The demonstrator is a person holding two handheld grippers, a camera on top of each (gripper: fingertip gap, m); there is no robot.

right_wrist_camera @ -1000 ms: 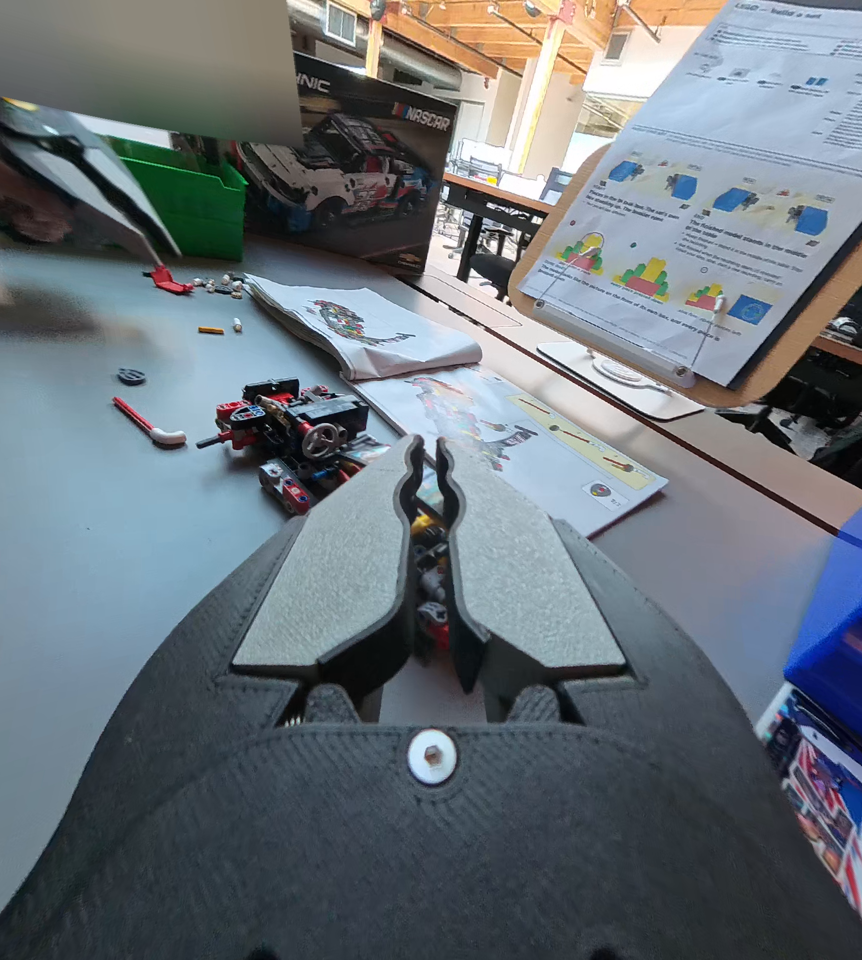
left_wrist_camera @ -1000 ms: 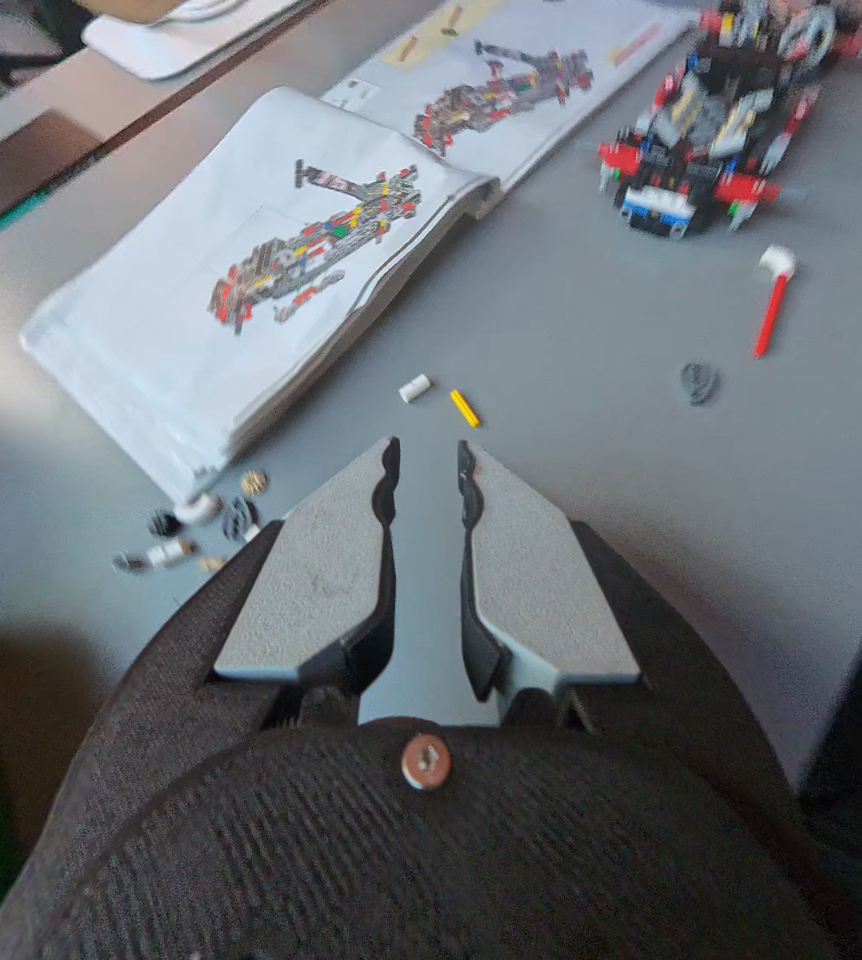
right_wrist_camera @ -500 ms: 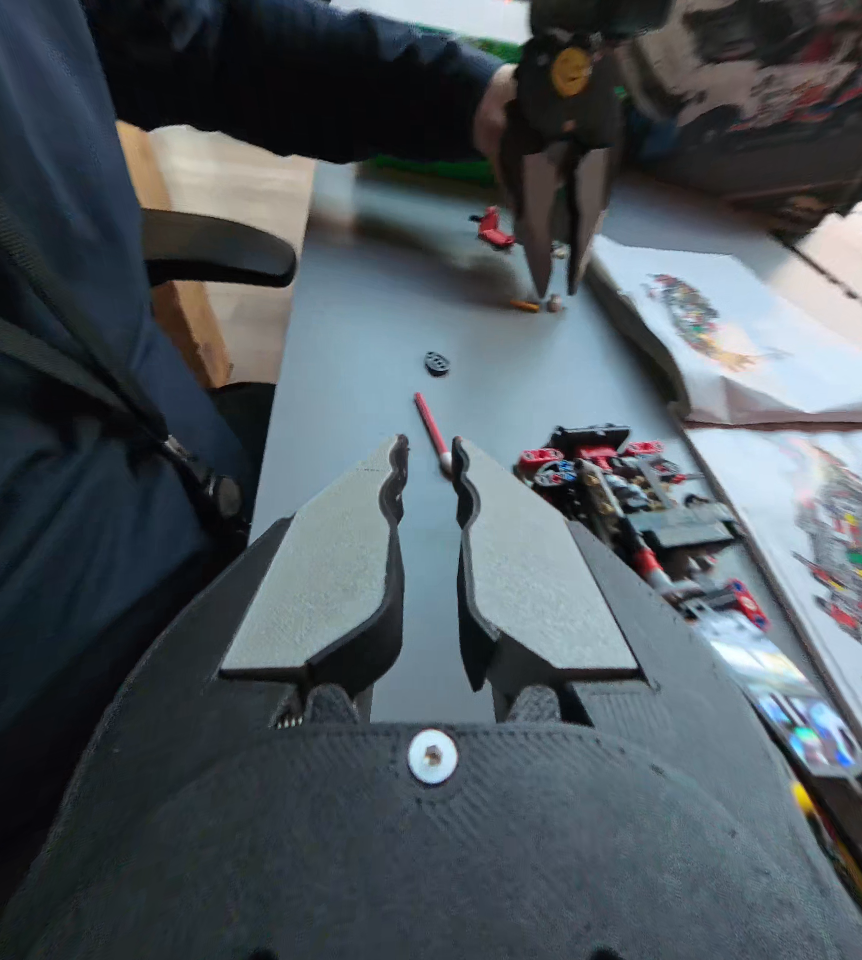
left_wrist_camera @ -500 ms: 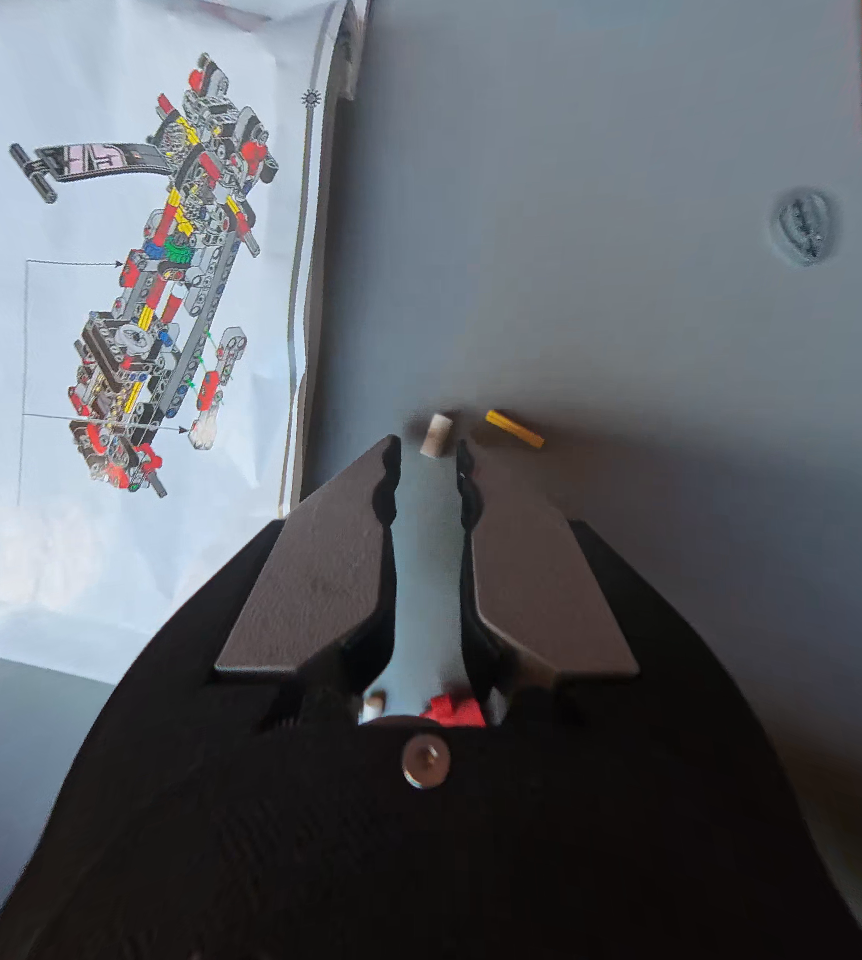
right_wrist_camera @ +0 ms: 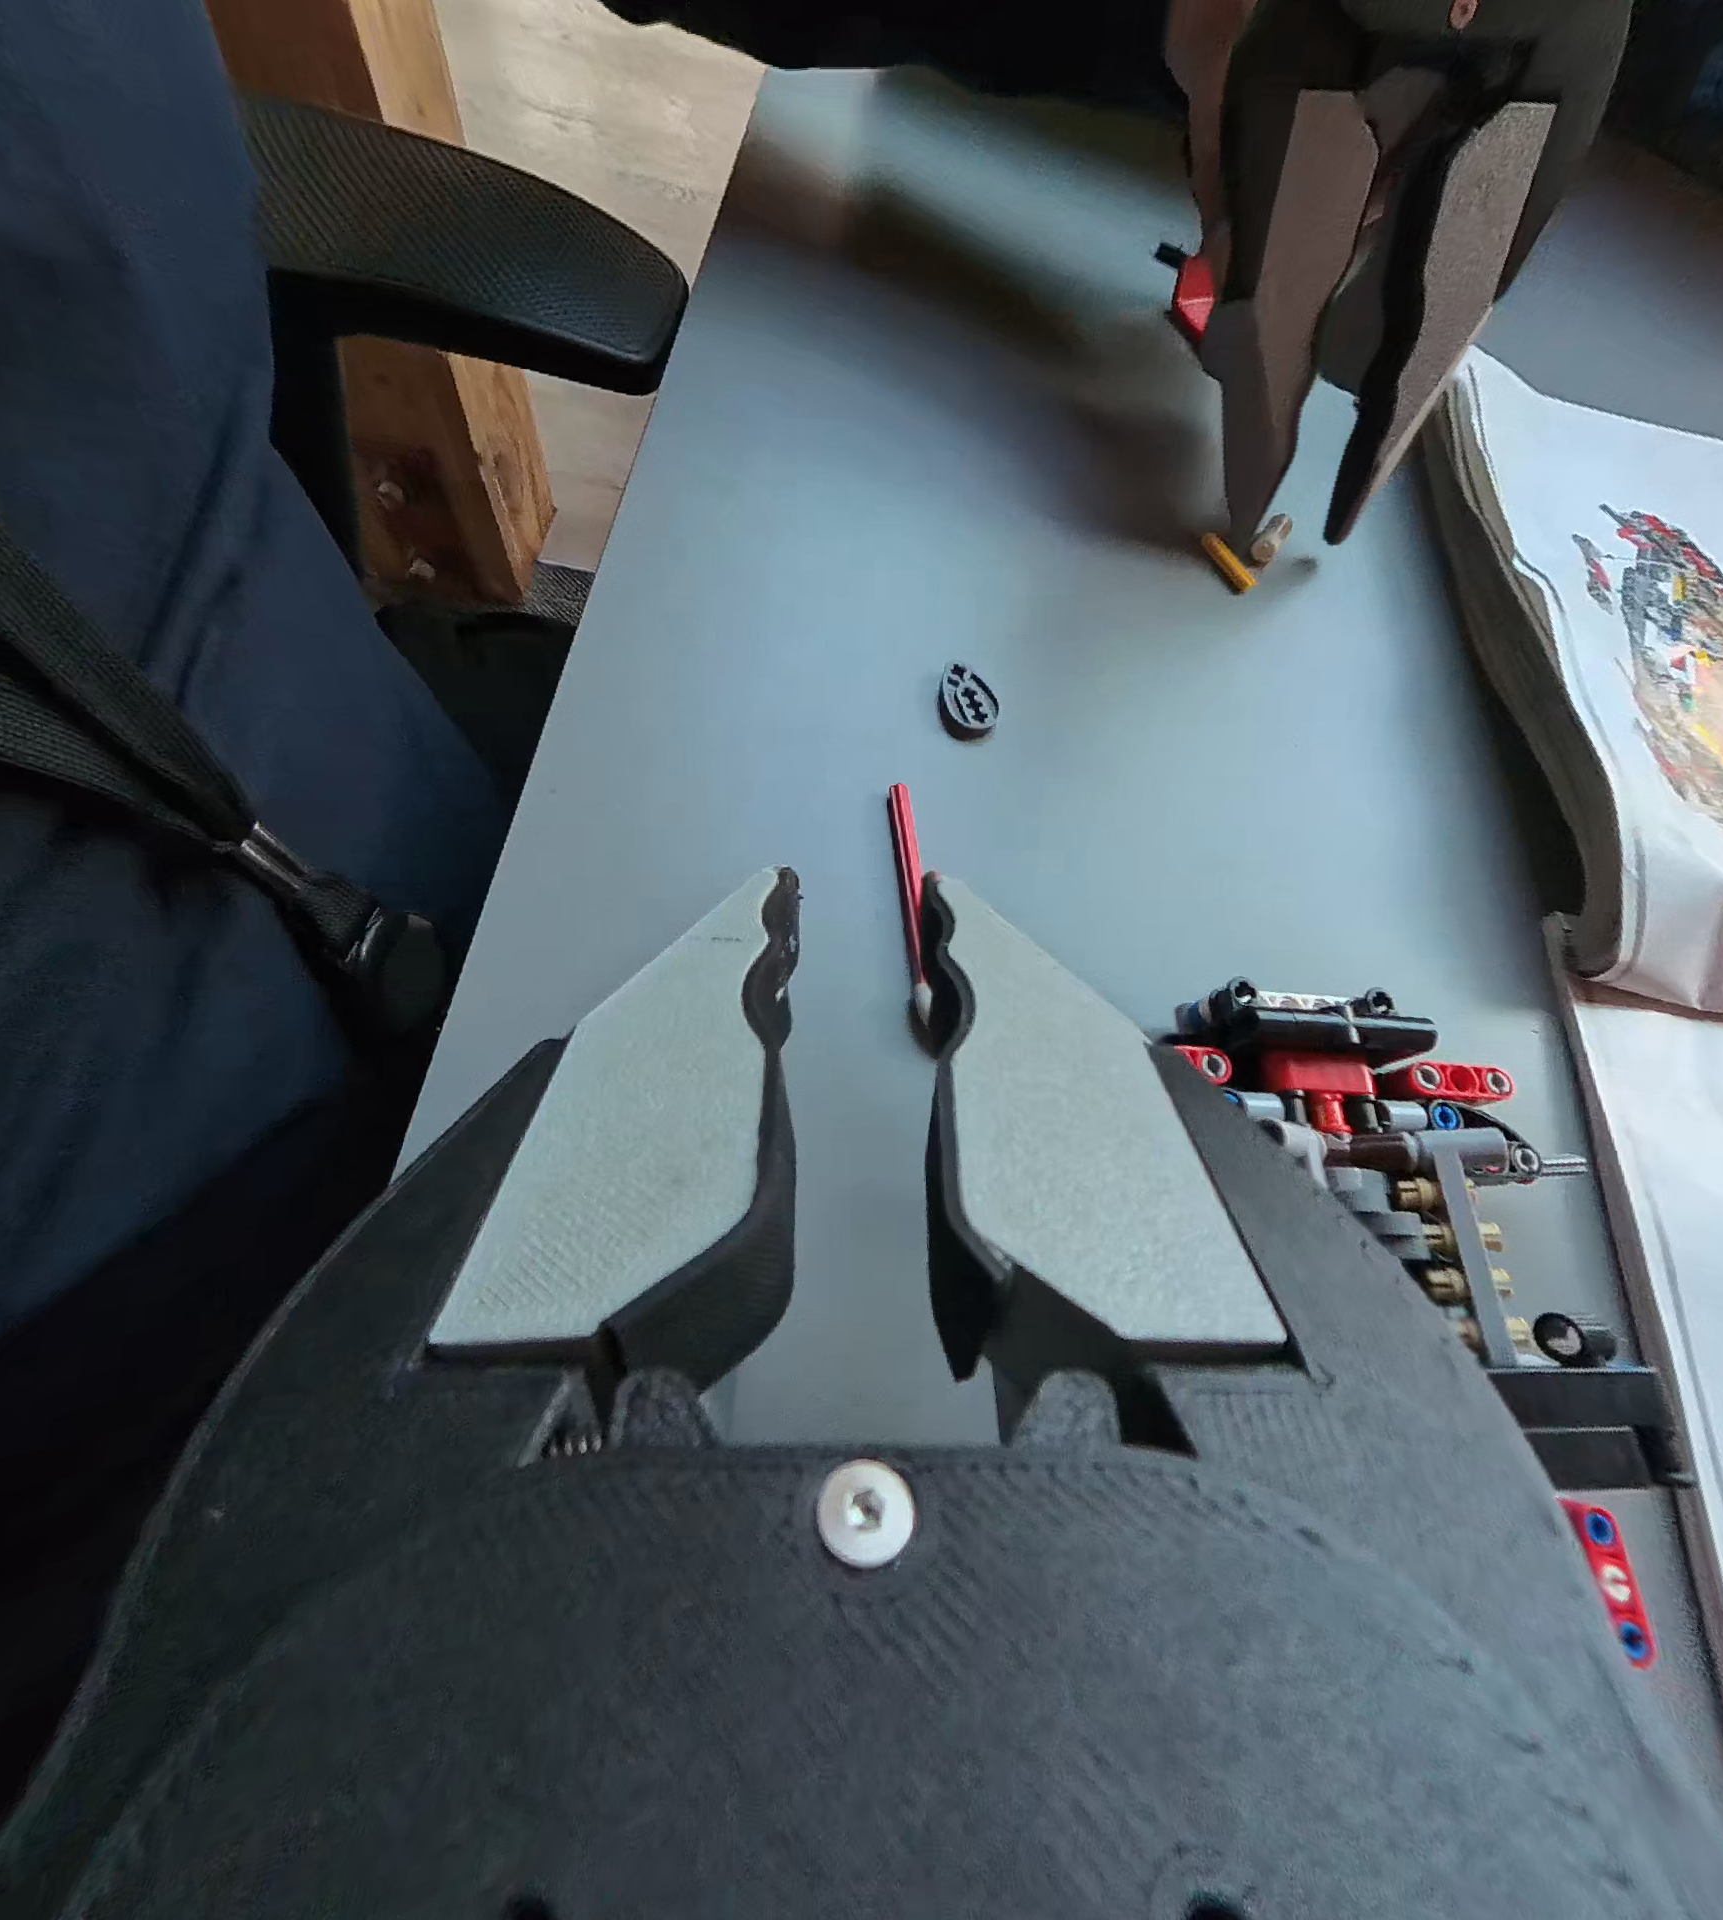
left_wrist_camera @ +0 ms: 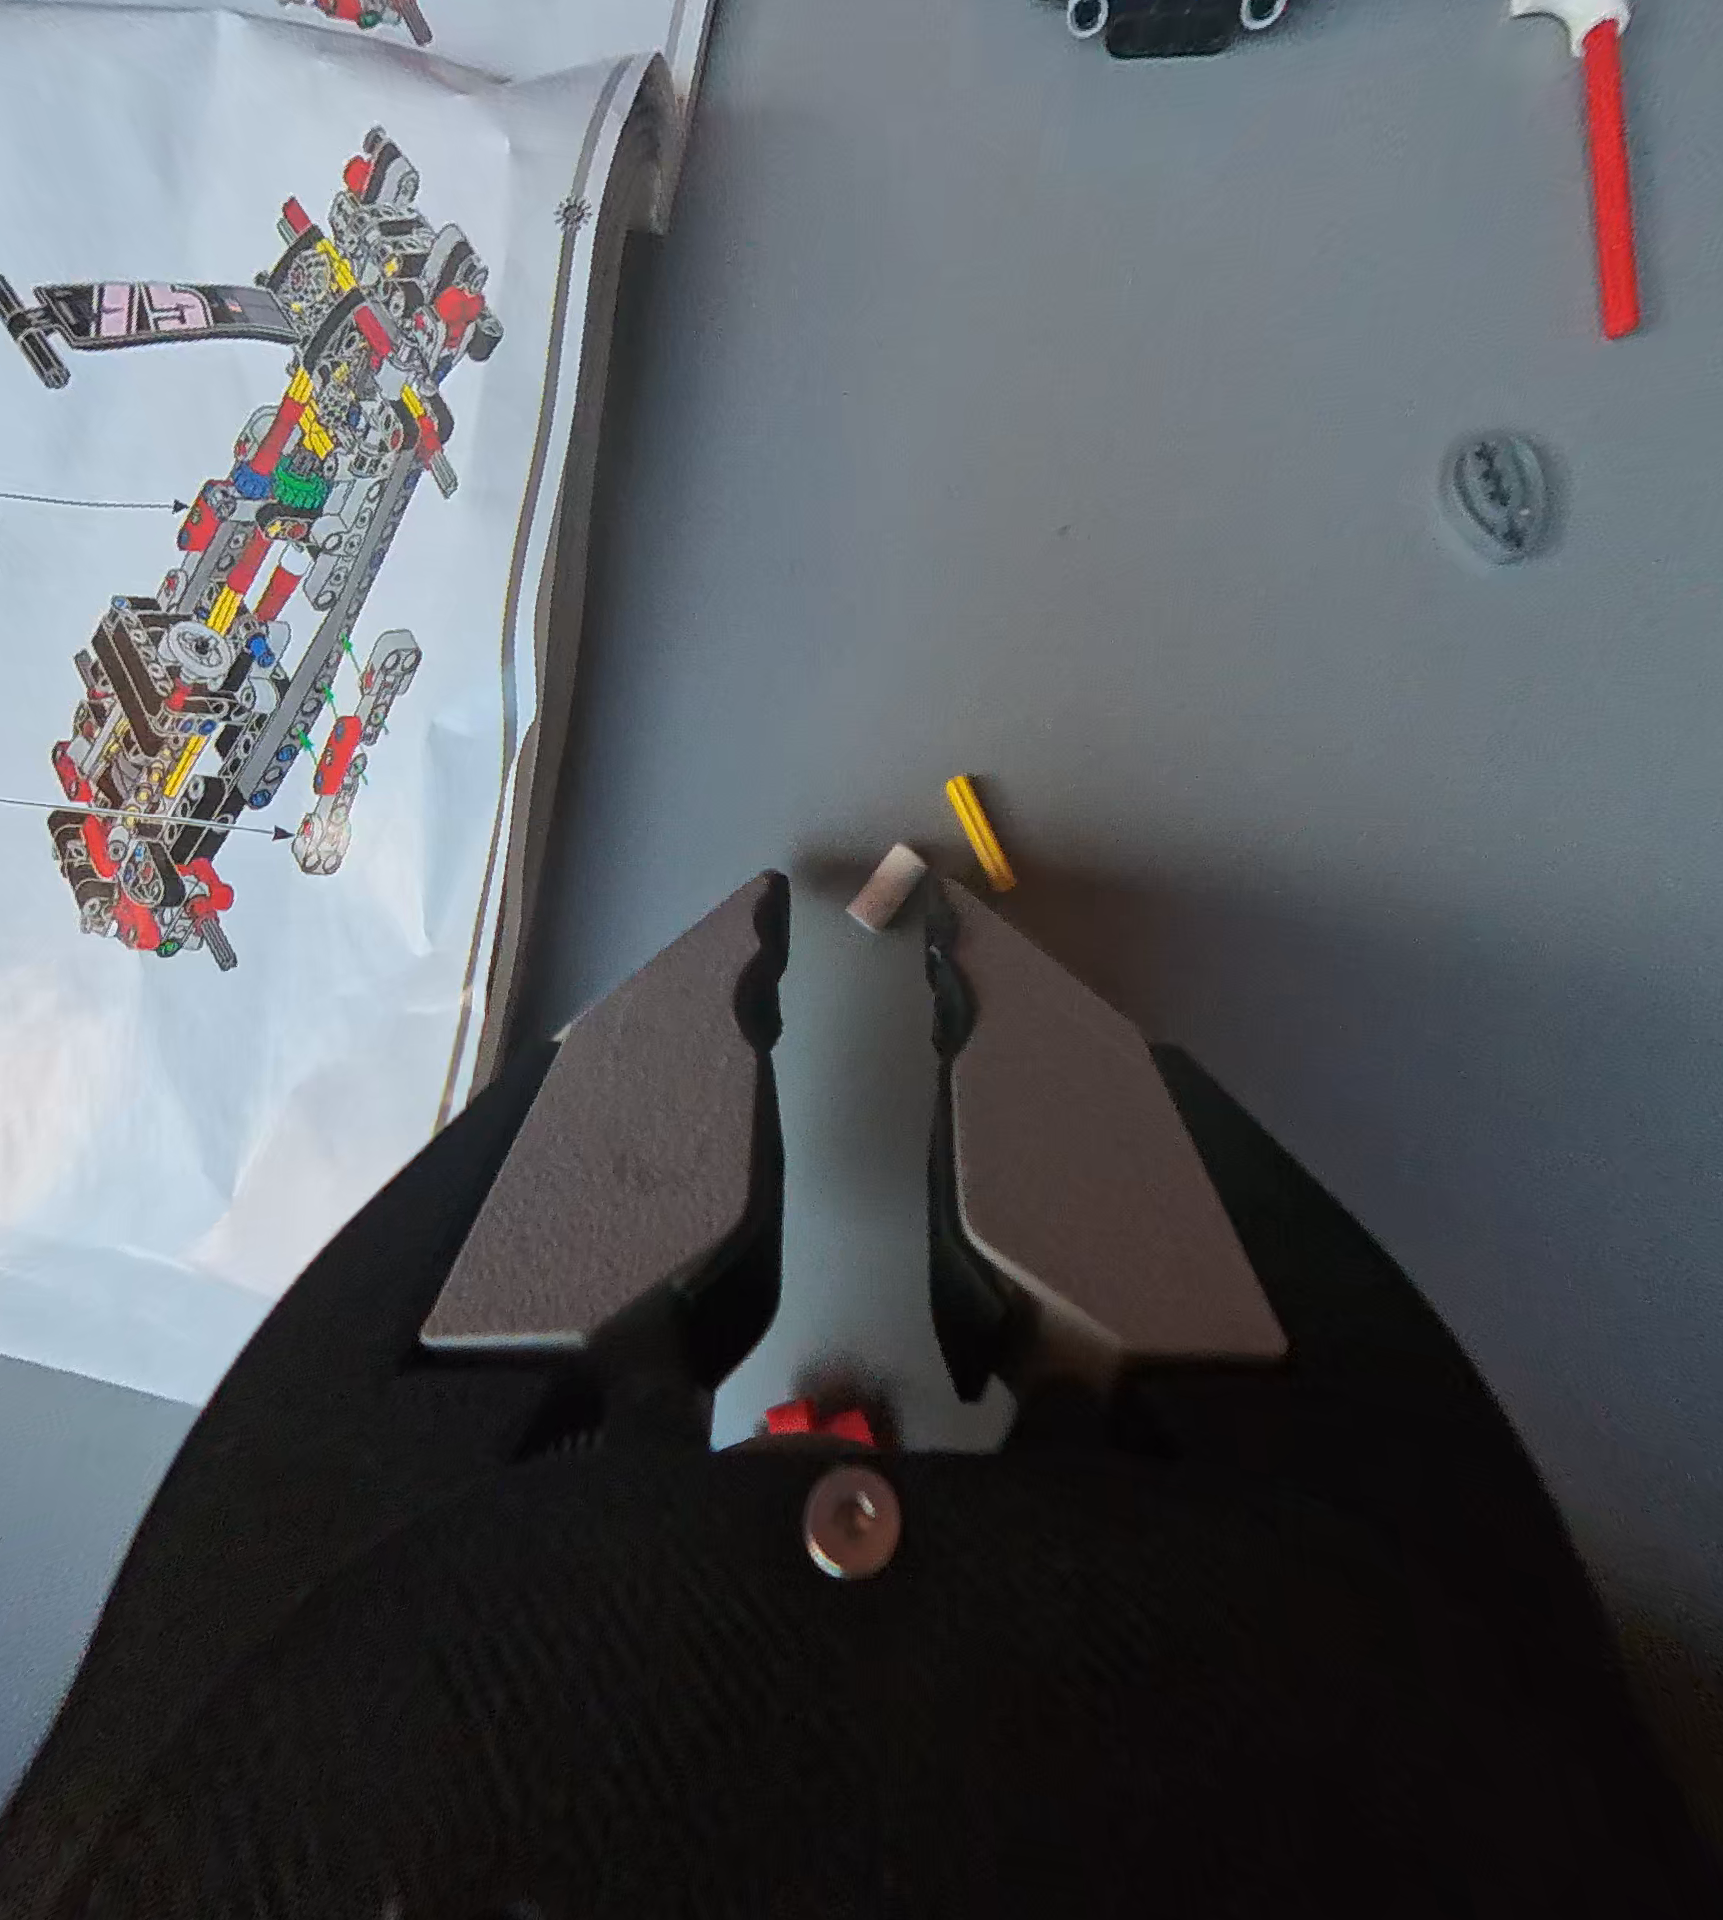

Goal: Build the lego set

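Grey tabletop carries scattered brick parts beside an open instruction booklet. The left gripper points down with its jaws parted; a small pale cylinder lies between the tips, close to the right-hand one, unclamped, with a yellow pin just past it at one o'clock. The right gripper is likewise open and holds nothing; a red axle lies along its right finger's inner edge. A dark oval piece sits at twelve o'clock, a part-built model at three.
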